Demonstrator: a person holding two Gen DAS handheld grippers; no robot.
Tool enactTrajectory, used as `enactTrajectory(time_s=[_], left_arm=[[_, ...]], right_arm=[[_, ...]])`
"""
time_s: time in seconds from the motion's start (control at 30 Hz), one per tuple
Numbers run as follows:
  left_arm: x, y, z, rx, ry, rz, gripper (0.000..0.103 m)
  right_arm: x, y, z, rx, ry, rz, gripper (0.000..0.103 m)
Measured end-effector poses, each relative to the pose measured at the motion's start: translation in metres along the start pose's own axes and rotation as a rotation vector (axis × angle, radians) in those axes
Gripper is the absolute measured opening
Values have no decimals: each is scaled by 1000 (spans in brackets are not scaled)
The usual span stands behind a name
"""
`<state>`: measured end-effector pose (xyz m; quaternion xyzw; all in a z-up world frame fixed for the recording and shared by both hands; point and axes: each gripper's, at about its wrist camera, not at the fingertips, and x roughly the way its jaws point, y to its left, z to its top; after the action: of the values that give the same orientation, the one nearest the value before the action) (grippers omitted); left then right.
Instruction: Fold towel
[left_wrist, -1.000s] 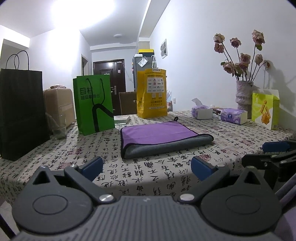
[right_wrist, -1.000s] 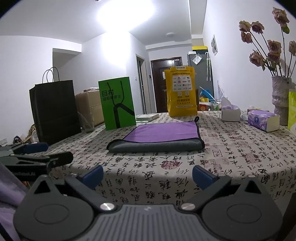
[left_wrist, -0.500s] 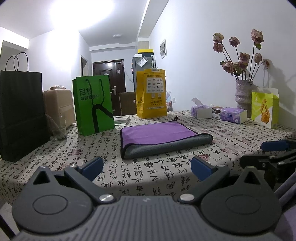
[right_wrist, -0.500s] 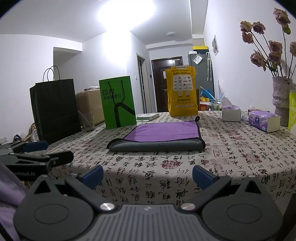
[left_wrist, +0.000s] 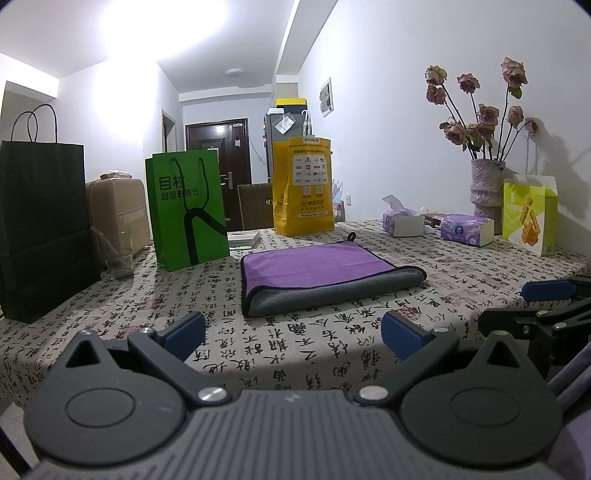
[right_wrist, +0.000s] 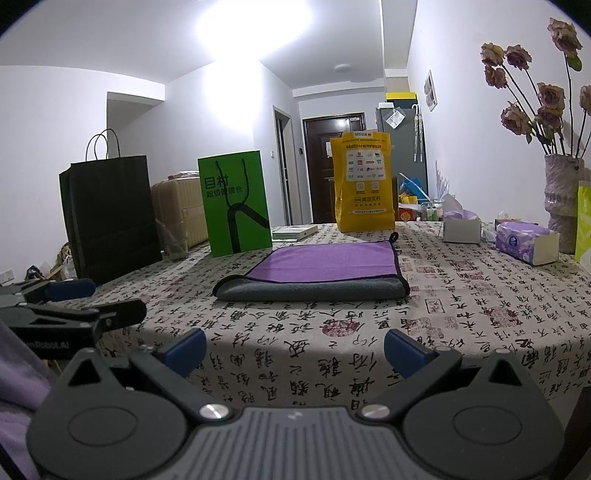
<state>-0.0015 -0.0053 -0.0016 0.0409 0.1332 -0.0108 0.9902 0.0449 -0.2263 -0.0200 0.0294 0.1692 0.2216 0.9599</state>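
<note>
A purple and grey towel (left_wrist: 317, 277) lies folded in half on the patterned tablecloth (left_wrist: 332, 343), purple side up, grey fold toward me. It also shows in the right wrist view (right_wrist: 321, 269). My left gripper (left_wrist: 293, 336) is open and empty, held back at the table's near edge, well short of the towel. My right gripper (right_wrist: 293, 349) is open and empty, also back at the near edge. Each gripper shows at the side of the other's view: the right one (left_wrist: 546, 306), the left one (right_wrist: 70, 302).
Behind the towel stand a black paper bag (left_wrist: 40, 229), a green bag (left_wrist: 186, 214), a yellow bag (left_wrist: 303, 192) and a glass (left_wrist: 118, 253). Tissue packs (left_wrist: 467, 229), a vase of dried roses (left_wrist: 485, 192) and a snack box (left_wrist: 528, 218) are at the right.
Both grippers have drifted slightly, so the views shift a little. The towel has not moved and both grippers stay open.
</note>
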Motion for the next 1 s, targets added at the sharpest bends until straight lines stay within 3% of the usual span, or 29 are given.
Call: enactTrajectory(time_s=[0.83,1.0], left_arm=[[9,3,3,-5,-5,18,103],[17,6,7,-27,-4,24,103]], right_arm=[[7,11,-8,-53,30,19,103],[10,4,-6,-48,28,-11,103]])
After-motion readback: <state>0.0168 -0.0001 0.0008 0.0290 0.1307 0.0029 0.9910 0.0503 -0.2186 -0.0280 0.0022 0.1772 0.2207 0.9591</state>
